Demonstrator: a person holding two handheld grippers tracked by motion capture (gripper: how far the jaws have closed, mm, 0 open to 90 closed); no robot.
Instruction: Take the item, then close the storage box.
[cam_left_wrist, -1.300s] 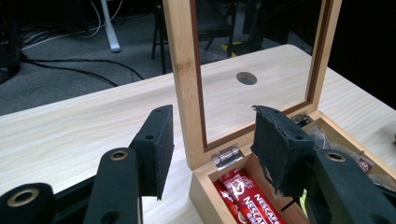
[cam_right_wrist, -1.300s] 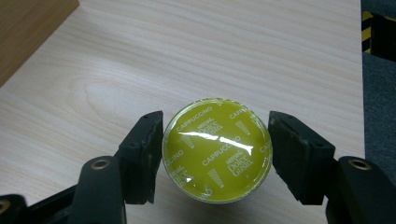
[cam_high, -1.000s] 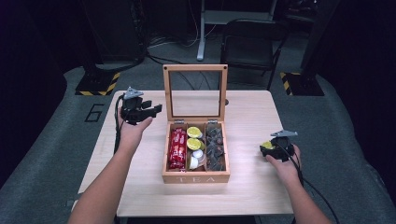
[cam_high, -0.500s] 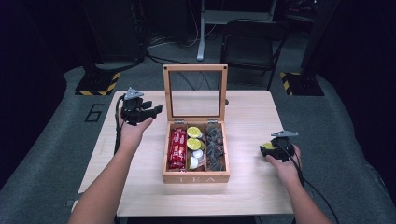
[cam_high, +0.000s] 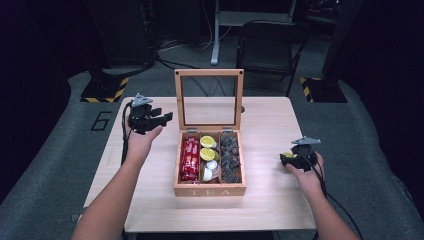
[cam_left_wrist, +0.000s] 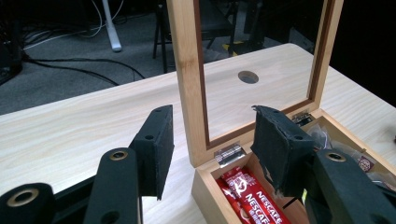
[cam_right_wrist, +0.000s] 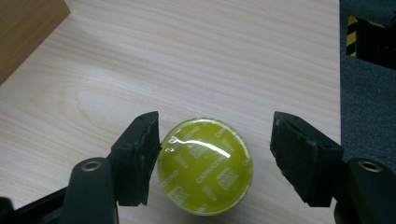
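The right gripper (cam_right_wrist: 215, 161) has just been opening its jaws, and the yellow-green coffee capsule (cam_right_wrist: 205, 165) is lying between them on the table (cam_high: 270, 125), right of the wooden tea box (cam_high: 210, 189); one pad touches it, the other stands clear. The left gripper (cam_left_wrist: 212, 149) is holding its jaws apart, empty, beside the box's upright glass lid (cam_left_wrist: 254, 65).

Setting: a dim lab or studio recording bay | Evidence: light wooden table (cam_high: 150, 200) on grey carpet (cam_high: 50, 165); yellow-and-black hazard-striped stand bases (cam_high: 102, 90); cables (cam_high: 180, 47) trailing across the floor; black chair (cam_high: 267, 47) behind; a "6" floor marking (cam_high: 101, 120).
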